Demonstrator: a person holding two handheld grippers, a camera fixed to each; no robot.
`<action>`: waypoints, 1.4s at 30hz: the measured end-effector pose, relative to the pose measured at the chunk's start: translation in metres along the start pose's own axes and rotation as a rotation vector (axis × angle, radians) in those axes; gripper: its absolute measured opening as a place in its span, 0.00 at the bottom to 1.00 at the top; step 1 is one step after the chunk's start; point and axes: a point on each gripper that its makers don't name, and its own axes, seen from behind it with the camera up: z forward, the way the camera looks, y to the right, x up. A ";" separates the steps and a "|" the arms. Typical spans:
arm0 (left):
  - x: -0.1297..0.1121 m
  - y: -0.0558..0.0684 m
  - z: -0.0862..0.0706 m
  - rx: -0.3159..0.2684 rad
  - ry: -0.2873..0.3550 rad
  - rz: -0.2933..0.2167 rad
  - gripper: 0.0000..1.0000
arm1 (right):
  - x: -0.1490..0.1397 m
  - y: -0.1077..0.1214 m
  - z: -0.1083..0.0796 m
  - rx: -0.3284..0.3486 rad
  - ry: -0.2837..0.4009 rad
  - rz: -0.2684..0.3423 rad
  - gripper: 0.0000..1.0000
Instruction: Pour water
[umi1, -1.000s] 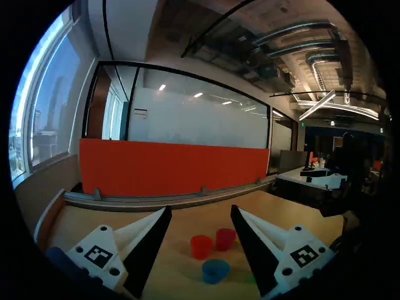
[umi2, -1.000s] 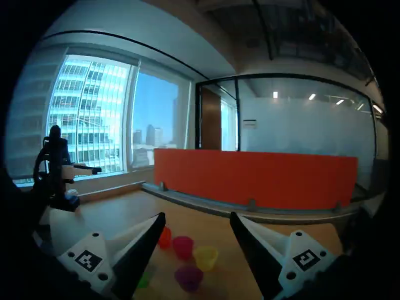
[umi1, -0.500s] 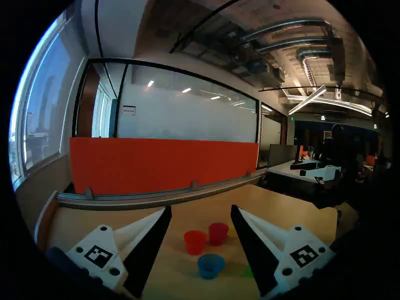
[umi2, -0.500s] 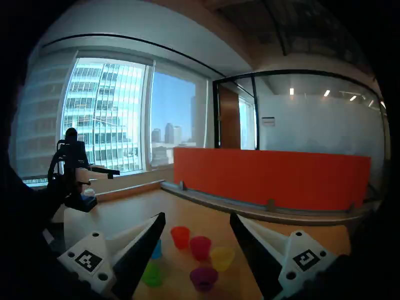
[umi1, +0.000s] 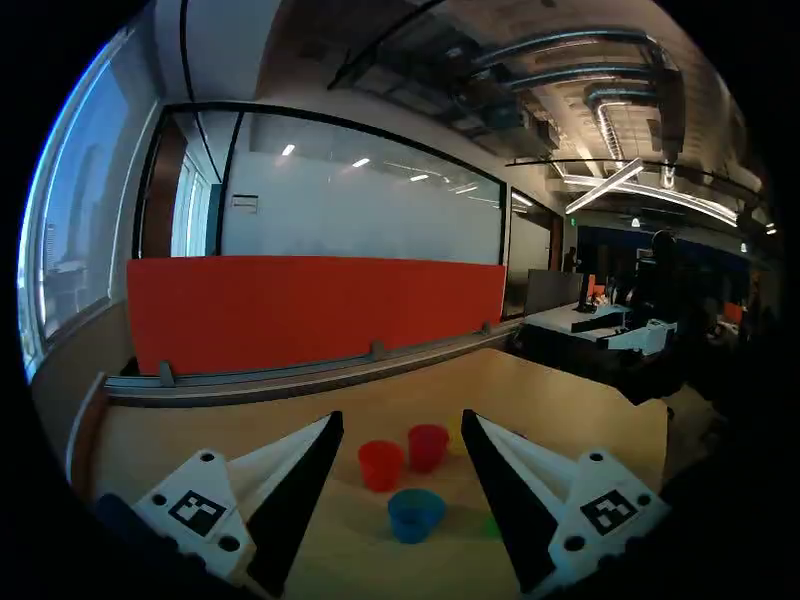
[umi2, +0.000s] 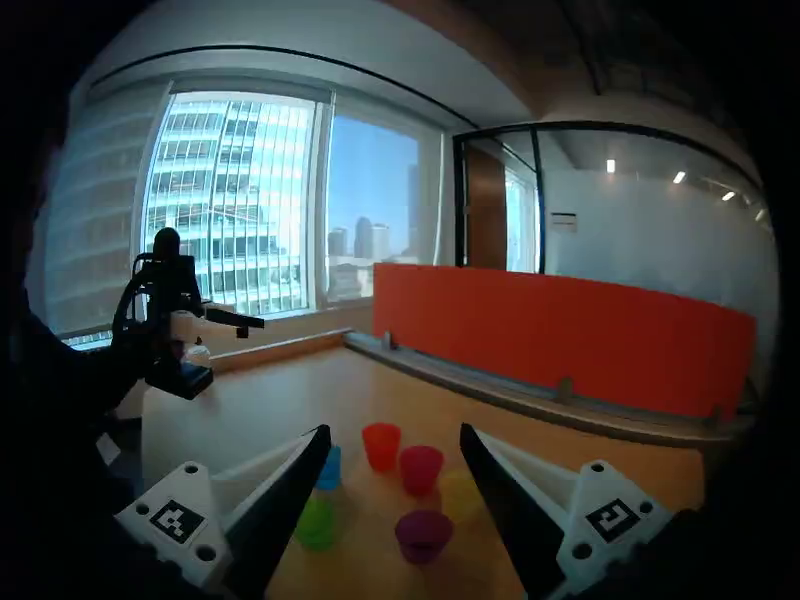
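Several small plastic cups stand grouped on the wooden table (umi1: 560, 400). Between the fingers of my left gripper (umi1: 400, 415) I see an orange-red cup (umi1: 381, 465), a crimson cup (umi1: 428, 447) and a blue cup (umi1: 416, 515); its jaws are open and hold nothing. My right gripper (umi2: 395, 430) is also open and empty above the table. Beyond it stand the orange-red cup (umi2: 381, 445), crimson cup (umi2: 421, 468), a yellow cup (umi2: 458, 495), a purple cup (umi2: 423, 535), a green cup (umi2: 316, 522) and the blue cup (umi2: 329, 467). Neither gripper touches a cup.
An orange divider panel (umi1: 310, 310) with a metal rail runs along the table's far edge. Large windows (umi2: 240, 240) lie to one side. The left gripper (umi2: 185, 335), in a dark-sleeved hand, hovers over the table's left end. Desks stand behind the table (umi1: 610, 340).
Both views have swung sideways and tilted down a little. More cups have come into the right gripper view, and the group sits higher between the fingers. Both grippers stay open.
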 end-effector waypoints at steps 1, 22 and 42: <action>-0.002 0.000 0.000 -0.001 -0.003 0.003 0.87 | -0.002 -0.001 0.000 0.003 -0.005 0.000 1.00; -0.054 0.012 -0.001 -0.038 -0.110 0.062 0.87 | -0.043 -0.018 -0.011 0.088 -0.134 -0.065 1.00; -0.088 0.009 0.008 -0.044 -0.189 0.104 0.87 | -0.074 -0.032 -0.005 0.151 -0.210 -0.080 1.00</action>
